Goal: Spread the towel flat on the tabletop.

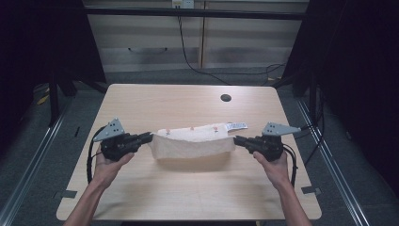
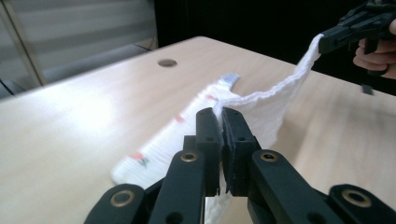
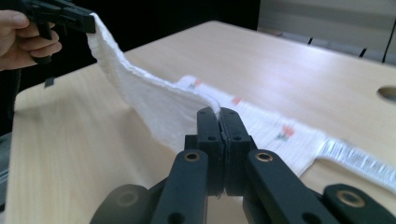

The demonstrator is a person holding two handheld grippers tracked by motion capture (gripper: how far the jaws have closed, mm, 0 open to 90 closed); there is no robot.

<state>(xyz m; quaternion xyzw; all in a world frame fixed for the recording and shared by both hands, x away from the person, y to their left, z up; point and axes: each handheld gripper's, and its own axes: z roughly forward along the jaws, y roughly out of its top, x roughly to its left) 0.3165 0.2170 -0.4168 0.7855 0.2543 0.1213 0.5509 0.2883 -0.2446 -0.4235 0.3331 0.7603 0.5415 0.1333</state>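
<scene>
White cloth with small red motifs and a printed label at its far right end lies across the middle of the wooden table, its near edge lifted off the surface. The left gripper has its jaws clamped on the near left corner. The right gripper has its jaws clamped on the near right corner. The lifted edge sags between the two grippers.

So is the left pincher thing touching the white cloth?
Touching. In the left gripper view the left gripper has its jaws shut on a corner of the white cloth, which stretches off from there to the other gripper.
</scene>
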